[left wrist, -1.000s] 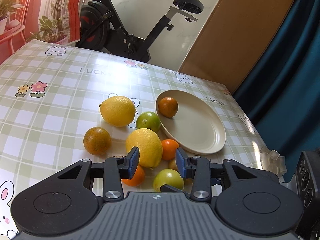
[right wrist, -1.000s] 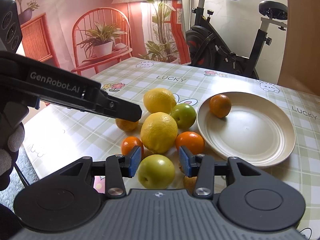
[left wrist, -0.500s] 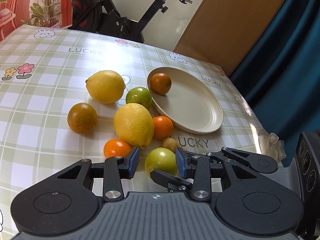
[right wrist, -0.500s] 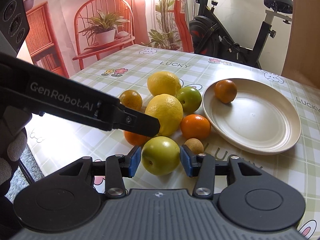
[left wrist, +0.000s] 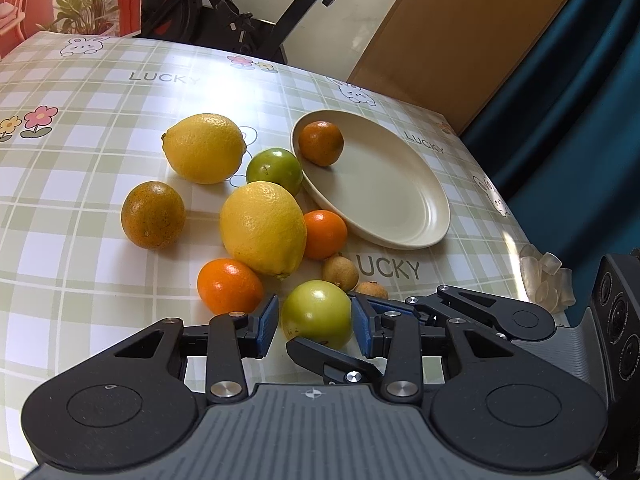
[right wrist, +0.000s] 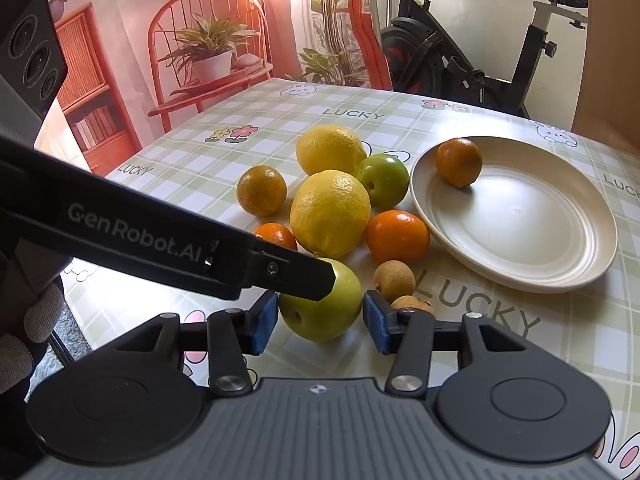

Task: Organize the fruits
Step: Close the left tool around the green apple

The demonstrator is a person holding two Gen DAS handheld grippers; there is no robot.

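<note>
A green apple rests on the checked tablecloth between the blue pads of my right gripper. Its jaws are opening, and the pads flank the apple without pressing it. My left gripper stands open but narrow and holds nothing. The apple lies just ahead of it. One of the left fingers reaches over the apple's top left. Right fingers cross the left wrist view. A cream plate holds one orange. Two lemons, oranges and another green apple cluster left of the plate.
Two small brown longans lie beside the near apple. A clear plastic piece sits at the table's right edge by a teal curtain. An exercise bike stands beyond the far edge. A gloved hand holds the left gripper.
My left gripper has dropped and tipped down toward the near green apple. The right jaws have spread wider, and the apple now sits level with their pads.
</note>
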